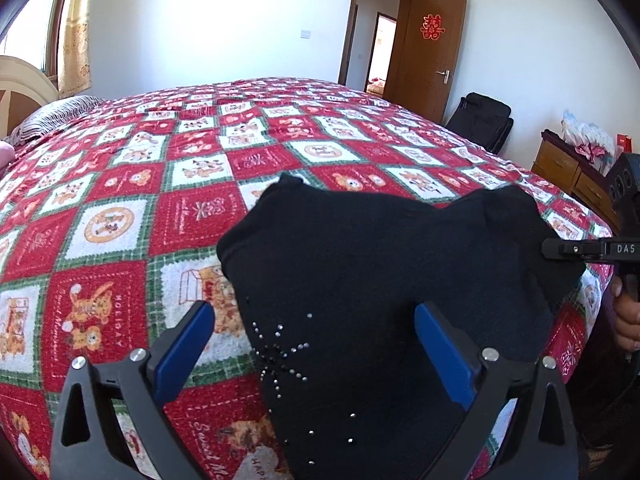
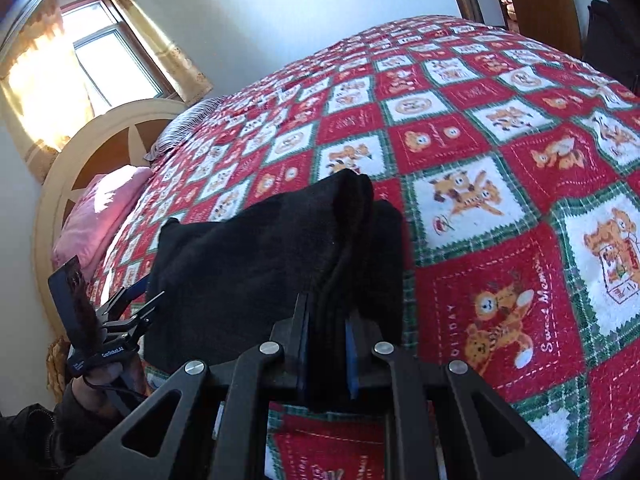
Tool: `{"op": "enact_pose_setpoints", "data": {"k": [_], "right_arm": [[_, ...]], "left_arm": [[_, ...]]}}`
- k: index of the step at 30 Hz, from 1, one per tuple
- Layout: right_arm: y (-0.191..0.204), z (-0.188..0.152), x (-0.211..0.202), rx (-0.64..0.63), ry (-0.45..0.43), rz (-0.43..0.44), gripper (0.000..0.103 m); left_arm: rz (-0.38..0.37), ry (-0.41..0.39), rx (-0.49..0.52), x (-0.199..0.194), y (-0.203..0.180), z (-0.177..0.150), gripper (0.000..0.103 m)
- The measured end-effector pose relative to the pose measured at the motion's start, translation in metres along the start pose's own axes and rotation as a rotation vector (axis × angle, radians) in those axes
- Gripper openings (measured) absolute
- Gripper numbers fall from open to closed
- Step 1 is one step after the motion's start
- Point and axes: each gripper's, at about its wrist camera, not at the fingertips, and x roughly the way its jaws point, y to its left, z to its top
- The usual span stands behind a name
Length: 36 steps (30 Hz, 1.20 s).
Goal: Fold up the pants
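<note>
Bedroom w/ a bed under a red/white/green holiday quilt: left gripper jaws spread wide, released, hovering over the black pants w/ a rhinestone starburst between the blue pads. Right gripper jaws clenched on a bunched fold of the pants, which lie in a thick pile near the quilt's front edge. Farther out: pink pillow & curved headboard by the window, brown door, black bag, wooden dresser.

Pants on bed, near edge
</note>
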Motion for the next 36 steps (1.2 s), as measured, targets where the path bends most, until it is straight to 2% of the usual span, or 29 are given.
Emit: {"op": "enact_pose_setpoints", "data": {"k": [3, 5, 7, 8, 11, 15, 17, 19, 21, 23, 26, 28, 31, 36], "right_arm": [[-0.011, 0.0, 0.005, 0.017, 0.02, -0.012, 0.017], [-0.017, -0.001, 0.006, 0.035, 0.035, -0.005, 0.026], [-0.023, -0.001, -0.003, 0.059, 0.025, -0.038, 0.043], [-0.024, -0.002, -0.007, 0.059, 0.02, -0.059, 0.044], [-0.027, -0.008, -0.018, 0.044, 0.029, -0.073, 0.044], [-0.024, -0.017, -0.018, -0.017, 0.029, -0.148, 0.044], [-0.018, -0.014, -0.024, -0.032, 0.003, -0.186, 0.045], [-0.003, -0.011, -0.034, -0.097, -0.067, -0.244, 0.045], [0.014, -0.004, -0.039, -0.144, -0.127, -0.23, 0.045], [0.033, 0.006, -0.036, -0.177, -0.156, -0.151, 0.045], [0.057, 0.018, -0.015, -0.229, -0.136, -0.089, 0.045], [0.062, 0.022, 0.008, -0.23, -0.092, -0.119, 0.045], [0.047, 0.02, 0.033, -0.176, -0.027, -0.197, 0.045], [0.029, 0.015, 0.032, -0.164, -0.022, -0.148, 0.045]], "left_arm": [[-0.004, 0.007, -0.003, 0.003, 0.0, -0.003, 0.103], [-0.007, 0.012, -0.005, 0.003, 0.0, -0.005, 0.103], [-0.009, 0.009, -0.007, 0.002, 0.001, -0.005, 0.103], [-0.008, 0.008, -0.007, 0.001, 0.002, -0.005, 0.103], [-0.011, 0.012, -0.018, 0.003, 0.003, -0.006, 0.103], [0.001, 0.005, -0.013, -0.002, 0.0, -0.004, 0.103], [0.024, -0.041, 0.014, -0.013, -0.002, 0.003, 0.103], [0.067, -0.074, 0.032, -0.016, 0.0, 0.014, 0.103], [0.09, -0.079, 0.029, -0.012, 0.006, 0.026, 0.103], [0.15, -0.09, 0.039, -0.003, 0.01, 0.037, 0.103], [0.194, -0.06, 0.037, 0.017, 0.018, 0.043, 0.103], [0.229, -0.041, 0.038, 0.026, 0.024, 0.042, 0.103], [0.223, -0.017, 0.008, 0.035, 0.033, 0.038, 0.103], [0.203, 0.013, -0.008, 0.041, 0.036, 0.036, 0.103]]}}
